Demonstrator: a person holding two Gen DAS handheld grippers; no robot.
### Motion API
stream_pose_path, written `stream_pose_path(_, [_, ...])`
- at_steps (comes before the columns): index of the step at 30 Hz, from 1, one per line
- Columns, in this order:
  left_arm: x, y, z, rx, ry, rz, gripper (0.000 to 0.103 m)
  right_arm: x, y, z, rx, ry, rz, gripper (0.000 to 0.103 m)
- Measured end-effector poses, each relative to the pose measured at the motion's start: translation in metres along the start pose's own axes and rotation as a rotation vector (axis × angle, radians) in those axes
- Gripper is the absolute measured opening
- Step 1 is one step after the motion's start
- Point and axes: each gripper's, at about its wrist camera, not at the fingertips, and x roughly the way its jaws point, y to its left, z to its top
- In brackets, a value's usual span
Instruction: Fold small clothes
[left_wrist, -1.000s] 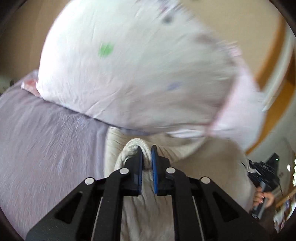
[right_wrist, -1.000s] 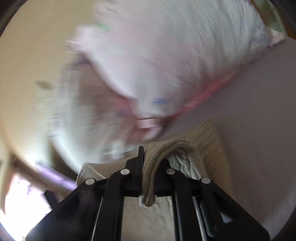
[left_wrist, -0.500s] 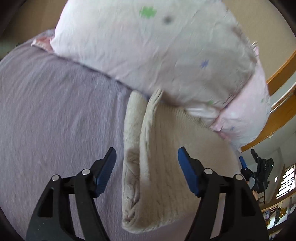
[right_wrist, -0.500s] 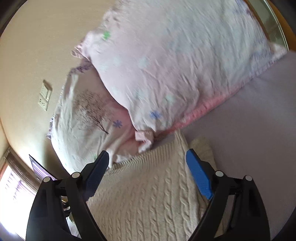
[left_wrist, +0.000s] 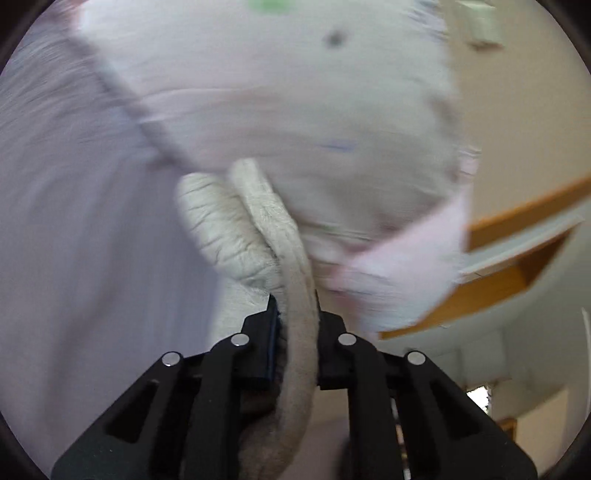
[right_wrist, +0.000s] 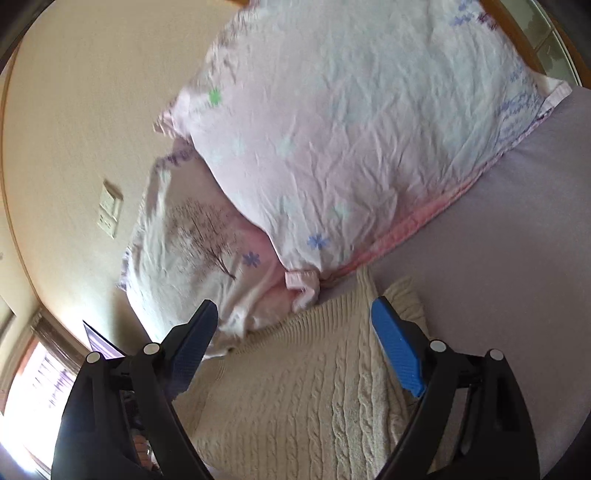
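Observation:
A cream cable-knit sweater (right_wrist: 314, 398) lies on the lilac bedsheet (right_wrist: 517, 258), its far edge against the pillows. My left gripper (left_wrist: 295, 306) is shut on a thick fold of the sweater (left_wrist: 295, 295), which bunches up in front of its fingers; this view is blurred. My right gripper (right_wrist: 295, 325) is open and empty, its blue-padded fingers (right_wrist: 397, 354) spread just above the sweater's far edge.
A pink flowered pillow (right_wrist: 351, 129) rests on a second pillow with a tree print (right_wrist: 199, 236), right behind the sweater. The cream wall (right_wrist: 74, 110) with a switch plate (right_wrist: 109, 208) is behind. Wooden trim (left_wrist: 517, 240) shows at the left view's right.
My left gripper was open over the sweater half a second ago and has now shut on a fold of it, moving fast. My right gripper let go earlier and has stayed open, nearly still.

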Motion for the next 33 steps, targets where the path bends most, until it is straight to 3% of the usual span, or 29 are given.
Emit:
stream_pose_path(2, [0.019,-0.046,-0.010,0.064,0.028,-0.080,0.014,-0.009,0.000,0.005,0.007,-0.021,0.001,0.087])
stream_pose_path(5, [0.082,-0.108,-0.037,0.124,0.137,-0.209,0.013,-0.018,-0.003,0.012,0.014,-0.044,-0.008,0.087])
stream_pose_path(9, [0.197,-0.152,-0.081,0.143,0.290,-0.249,0.015,-0.027,-0.014,0.023,-0.016,-0.048,-0.075,0.087])
stream_pose_path(11, [0.233,-0.156,-0.095,0.081,0.371,-0.292,0.014,-0.027,-0.029,0.028,0.001,-0.021,-0.123,0.087])
stream_pose_path(13, [0.233,-0.163,-0.098,0.063,0.398,-0.382,0.014,-0.025,-0.042,0.032,0.055,0.027,-0.130,0.087])
stream_pose_path(14, [0.213,-0.170,-0.093,0.132,0.351,-0.390,0.015,-0.023,-0.048,0.033,0.084,0.050,-0.124,0.087])
stream_pose_path(16, [0.182,-0.170,-0.082,0.224,0.272,-0.323,0.030,-0.018,-0.053,0.033,0.113,0.106,-0.103,0.088])
stream_pose_path(17, [0.160,-0.163,-0.073,0.272,0.220,-0.212,0.044,-0.011,-0.054,0.031,0.124,0.158,-0.086,0.089])
stream_pose_path(18, [0.147,-0.156,-0.067,0.301,0.191,-0.129,0.051,-0.005,-0.054,0.029,0.125,0.197,-0.078,0.089])
stream_pose_path(20, [0.126,-0.133,-0.060,0.348,0.176,0.043,0.055,0.010,-0.051,0.021,0.108,0.281,-0.096,0.089])
stream_pose_path(23, [0.115,-0.094,-0.056,0.287,0.210,0.161,0.058,0.025,-0.048,0.010,0.069,0.350,-0.154,0.089])
stream_pose_path(28, [0.121,-0.067,-0.069,0.221,0.278,0.189,0.063,0.028,-0.050,0.004,0.068,0.371,-0.170,0.088])
stream_pose_path(30, [0.127,-0.065,-0.077,0.221,0.304,0.187,0.068,0.031,-0.047,0.000,0.058,0.387,-0.155,0.079])
stream_pose_path(33, [0.148,-0.067,-0.099,0.242,0.300,0.197,0.071,0.037,-0.047,-0.005,0.047,0.408,-0.143,0.052])
